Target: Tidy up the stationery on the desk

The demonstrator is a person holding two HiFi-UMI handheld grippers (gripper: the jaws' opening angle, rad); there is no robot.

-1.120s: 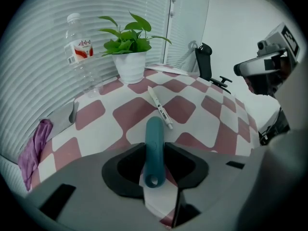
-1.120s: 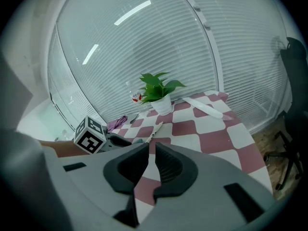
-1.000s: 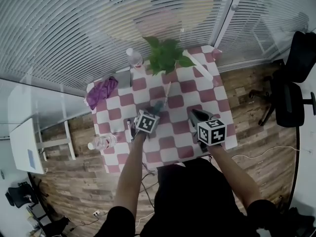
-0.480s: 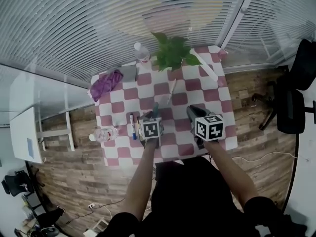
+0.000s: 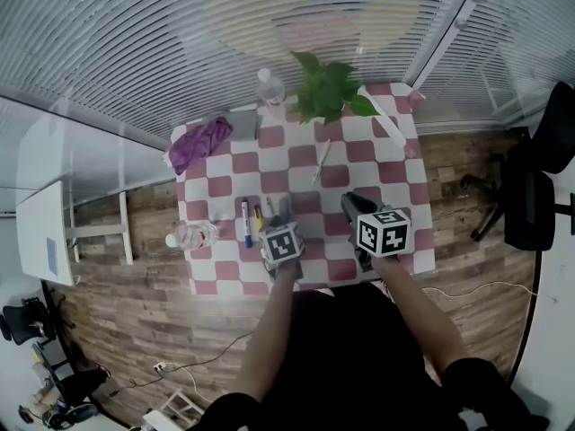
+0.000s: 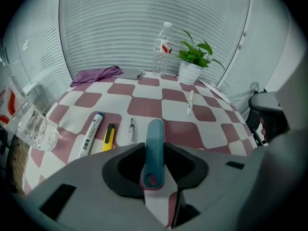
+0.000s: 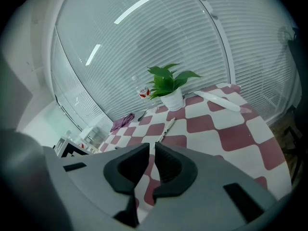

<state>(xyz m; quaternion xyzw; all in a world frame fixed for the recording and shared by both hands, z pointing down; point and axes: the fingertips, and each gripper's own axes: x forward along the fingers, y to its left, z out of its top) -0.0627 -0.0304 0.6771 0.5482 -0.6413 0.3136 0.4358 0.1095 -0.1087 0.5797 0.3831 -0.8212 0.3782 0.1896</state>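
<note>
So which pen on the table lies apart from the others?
The white pen by the potted plant; the marker, yellow item and thin pen lie together.

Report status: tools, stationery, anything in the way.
Left tool shut on teal pen. Right tool empty, jaws barely apart. Marker, yellow cutter, thin pen lined up side by side; white pen apart, near plant. Nothing seen blocking.

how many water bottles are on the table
2. The upright bottle stands at the far edge beside the potted plant; the second bottle lies on its side at the table's left edge. None looks hidden.
</note>
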